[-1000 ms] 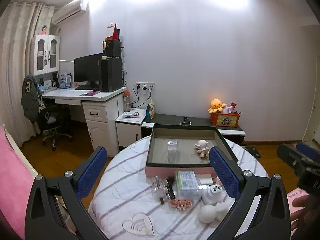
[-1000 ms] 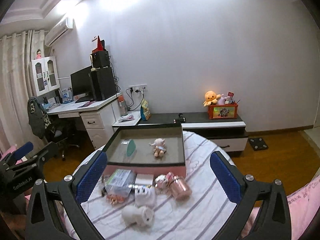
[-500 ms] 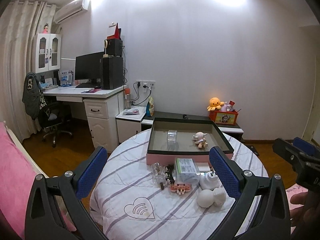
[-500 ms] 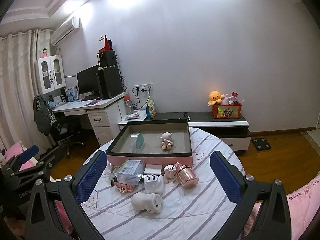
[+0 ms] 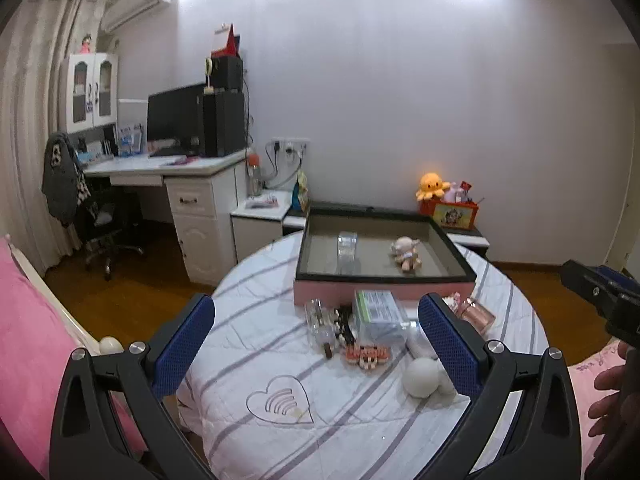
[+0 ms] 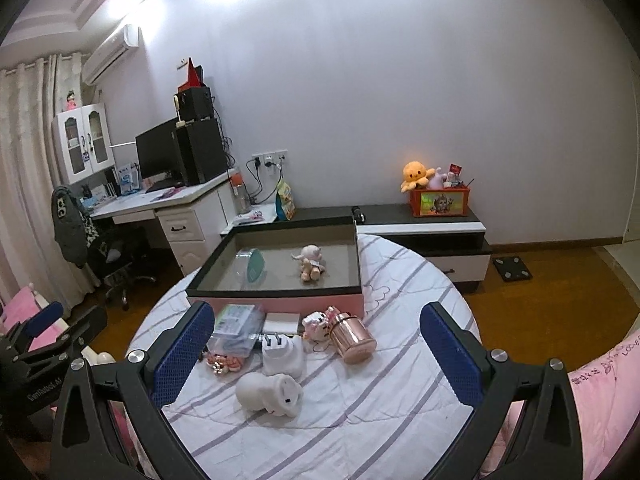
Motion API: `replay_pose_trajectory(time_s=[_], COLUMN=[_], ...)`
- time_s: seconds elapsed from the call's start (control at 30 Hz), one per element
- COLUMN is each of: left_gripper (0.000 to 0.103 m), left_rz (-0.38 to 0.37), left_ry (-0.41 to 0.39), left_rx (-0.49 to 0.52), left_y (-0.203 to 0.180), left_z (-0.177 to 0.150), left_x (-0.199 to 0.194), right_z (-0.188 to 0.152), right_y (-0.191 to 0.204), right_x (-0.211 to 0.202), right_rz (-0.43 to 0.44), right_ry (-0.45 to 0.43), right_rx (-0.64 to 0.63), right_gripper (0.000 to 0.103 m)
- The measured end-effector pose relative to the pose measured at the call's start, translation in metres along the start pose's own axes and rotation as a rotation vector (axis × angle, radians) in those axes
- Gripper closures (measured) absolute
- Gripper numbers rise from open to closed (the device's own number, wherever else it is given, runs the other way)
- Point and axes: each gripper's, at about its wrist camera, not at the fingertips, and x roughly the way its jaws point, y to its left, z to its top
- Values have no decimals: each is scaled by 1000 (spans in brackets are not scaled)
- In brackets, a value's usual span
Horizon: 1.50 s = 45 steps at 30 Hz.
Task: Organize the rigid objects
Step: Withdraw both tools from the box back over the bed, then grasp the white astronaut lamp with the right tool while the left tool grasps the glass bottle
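Note:
A round table with a striped white cloth (image 5: 280, 364) (image 6: 380, 404) carries a pink box with a dark rim (image 5: 384, 280) (image 6: 276, 292). Inside lie a clear case (image 5: 347, 245) and a small plush figure (image 5: 406, 250) (image 6: 310, 260). In front of the box sit a clear packet (image 5: 376, 314) (image 6: 236, 326), a white plug (image 6: 282, 354), a white rounded gadget (image 6: 270, 394) (image 5: 420, 372), a rose-gold can (image 6: 354, 338) and a pink hair clip (image 5: 366, 356). My left gripper (image 5: 316, 344) and right gripper (image 6: 316, 352) are both open, above the table and holding nothing.
A white desk (image 5: 168, 168) with a monitor, and an office chair (image 5: 100, 224), stand at the left. A low dark cabinet (image 6: 424, 220) with an orange toy box runs along the wall. Pink bedding (image 5: 24, 344) lies at the near left and right.
Both grippers have pulled back and risen slightly, so the table and box look smaller and lower. The objects have not moved.

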Motion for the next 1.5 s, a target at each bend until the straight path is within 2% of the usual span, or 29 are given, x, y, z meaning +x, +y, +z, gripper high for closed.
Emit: replay_pose_trajectory(time_s=[0.23,0.4,0.57,1.0,1.07,1.2,1.5], left_gripper=[0,0,0,0,0,0,0], left_rz=[-4,-9,4,17,15,1,-52], left_ry=[49,155,216,265,270,267,268], left_rx=[9,14,8,-1,0,10,42], left_y=[-2,0,7,20,20,15,-13], left_z=[-13,-39,-55,-66,-65,-63,-55], left_x=[25,58,81,109,111,115,128], right_z=[-4,-29,-54,-88,-94,-100,-92], right_y=[3,9,15,37,37,36,17], right_x=[17,55,88,141,147,151,148], right_rz=[6,15,58,140,145,171,166], right_ry=[40,175,287,437,448,437,419], right_rx=[-23,-56,-68,-77,-78,-98,-96], right_gripper=[0,0,0,0,4,28,28])
